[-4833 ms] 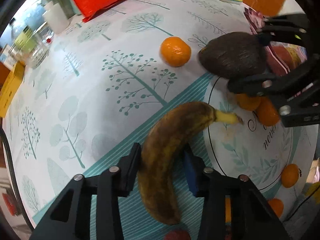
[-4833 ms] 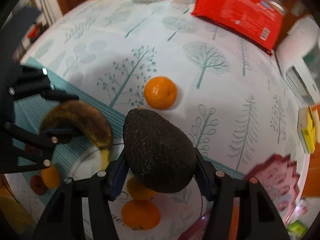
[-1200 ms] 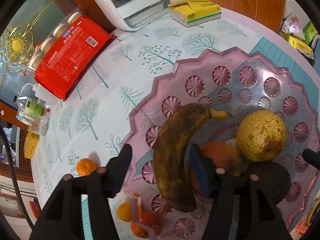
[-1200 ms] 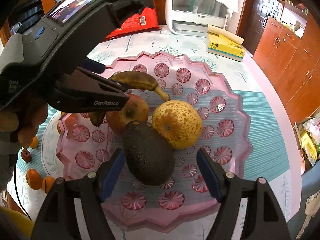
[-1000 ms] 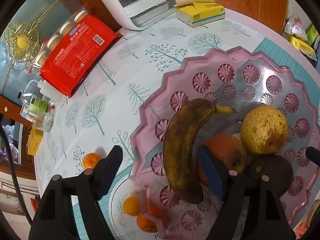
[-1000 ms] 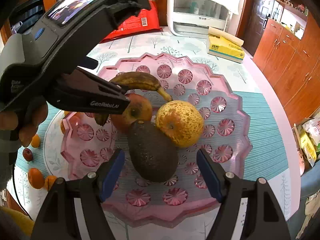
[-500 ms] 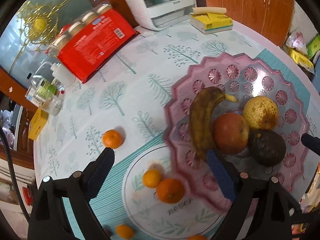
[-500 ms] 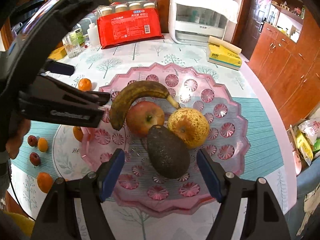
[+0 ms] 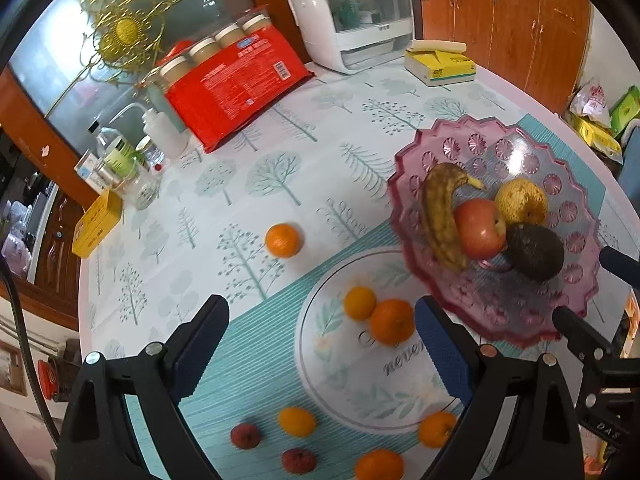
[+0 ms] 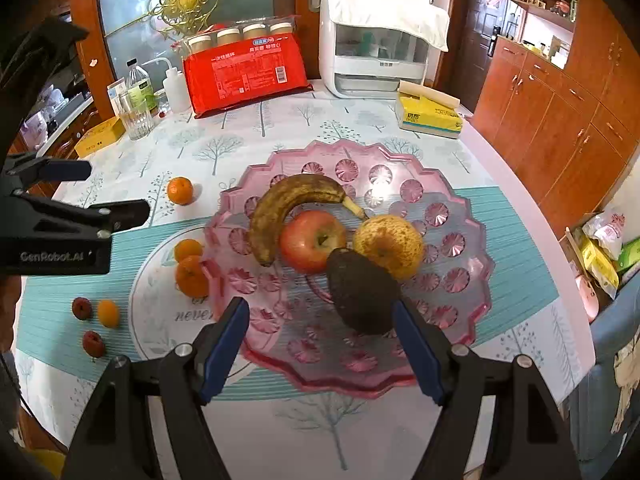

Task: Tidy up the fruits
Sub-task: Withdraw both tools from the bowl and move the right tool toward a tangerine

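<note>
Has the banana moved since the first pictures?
Yes. The banana lay on the tablecloth beside the white plate, held in the left hand-held gripper. Now it lies in the pink bowl, touching the apple, released.

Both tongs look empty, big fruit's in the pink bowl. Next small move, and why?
Probably bring the left tongs down over the lone orange on the tablecloth. The banana, apple, pear and avocado already sit in the pink bowl, both tongs are open with nothing in them, and that orange lies apart from the two on the white plate.
</note>
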`<action>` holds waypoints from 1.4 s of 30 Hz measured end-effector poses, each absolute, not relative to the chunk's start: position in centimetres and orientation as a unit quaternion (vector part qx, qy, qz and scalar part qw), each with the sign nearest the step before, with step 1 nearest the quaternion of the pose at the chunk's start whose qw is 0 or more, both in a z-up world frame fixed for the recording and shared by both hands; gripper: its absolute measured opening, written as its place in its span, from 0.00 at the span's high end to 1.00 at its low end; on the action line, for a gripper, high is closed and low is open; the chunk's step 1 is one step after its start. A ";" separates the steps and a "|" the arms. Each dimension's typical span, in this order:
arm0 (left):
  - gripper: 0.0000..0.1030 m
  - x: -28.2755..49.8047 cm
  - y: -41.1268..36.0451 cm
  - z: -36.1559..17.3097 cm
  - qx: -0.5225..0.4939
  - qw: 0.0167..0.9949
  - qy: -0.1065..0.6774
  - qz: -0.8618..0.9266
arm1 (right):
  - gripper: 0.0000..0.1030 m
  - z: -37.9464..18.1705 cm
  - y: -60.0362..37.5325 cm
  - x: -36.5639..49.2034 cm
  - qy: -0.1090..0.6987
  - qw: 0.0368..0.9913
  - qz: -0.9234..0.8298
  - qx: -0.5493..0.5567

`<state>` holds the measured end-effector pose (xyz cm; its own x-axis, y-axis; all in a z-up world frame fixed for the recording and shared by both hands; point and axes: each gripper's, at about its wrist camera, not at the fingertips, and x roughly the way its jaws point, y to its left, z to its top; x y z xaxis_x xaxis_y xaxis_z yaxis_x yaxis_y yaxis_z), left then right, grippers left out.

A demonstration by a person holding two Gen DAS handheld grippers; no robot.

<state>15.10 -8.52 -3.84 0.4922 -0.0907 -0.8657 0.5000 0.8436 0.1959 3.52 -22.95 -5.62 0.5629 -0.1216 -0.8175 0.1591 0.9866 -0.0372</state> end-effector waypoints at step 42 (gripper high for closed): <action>0.09 10.0 3.7 -6.6 0.137 0.835 0.503 -0.178 | 0.27 -5.6 -16.1 0.0 0.418 0.906 -0.048 0.053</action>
<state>9.97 3.67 -6.64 0.4309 -0.1594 -0.8882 0.4354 0.8989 0.0499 0.00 -16.07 -5.59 0.6456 -0.0423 -0.7625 0.1303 0.9899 0.0554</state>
